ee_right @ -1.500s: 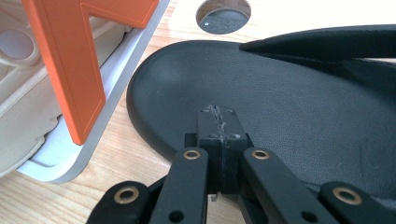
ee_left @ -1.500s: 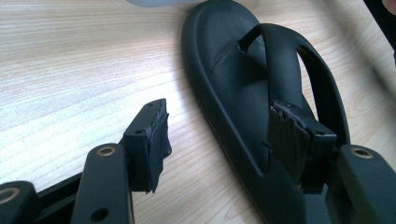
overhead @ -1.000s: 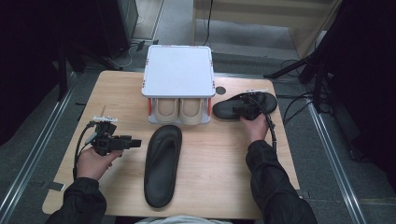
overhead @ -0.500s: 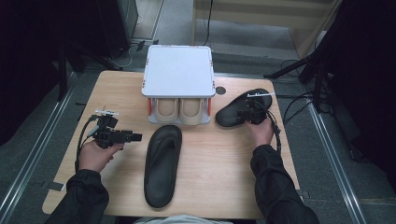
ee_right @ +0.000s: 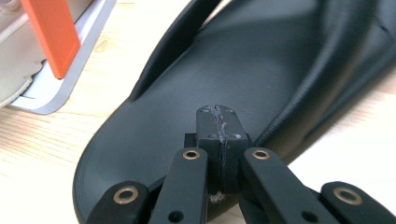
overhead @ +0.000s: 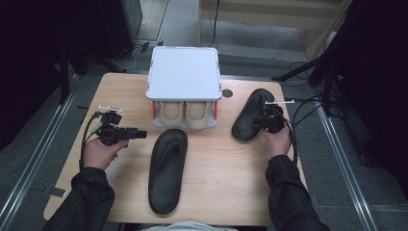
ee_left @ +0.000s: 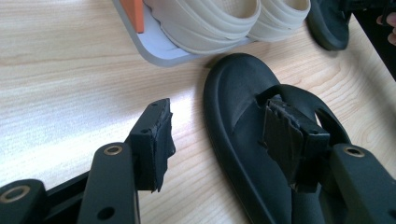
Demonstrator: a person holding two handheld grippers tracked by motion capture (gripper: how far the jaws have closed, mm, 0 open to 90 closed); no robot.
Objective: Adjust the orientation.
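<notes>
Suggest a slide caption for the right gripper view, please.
Shut right tool over a black sandal beside the rack.

Table (overhead: 226, 192): a light wooden top with rounded corners is seen from above, with a small dark round hole (overhead: 227, 93) near its far edge.
Floor (overhead: 337, 192): grey carpet is laid around the table, and metal rails (overhead: 26, 166) are run along it on both sides.
Far side: a pale wooden piece of furniture (overhead: 269, 14) is set beyond the table, and a dark cabinet (overhead: 122, 24) is placed at the far left.
Cables (overhead: 127, 55): loose leads are trailed over the floor behind the table.
Sides: both edges are lost in deep shadow, and dark stand legs (overhead: 312, 67) are made out at right.
Light: the tabletop is evenly lit from above.
</notes>
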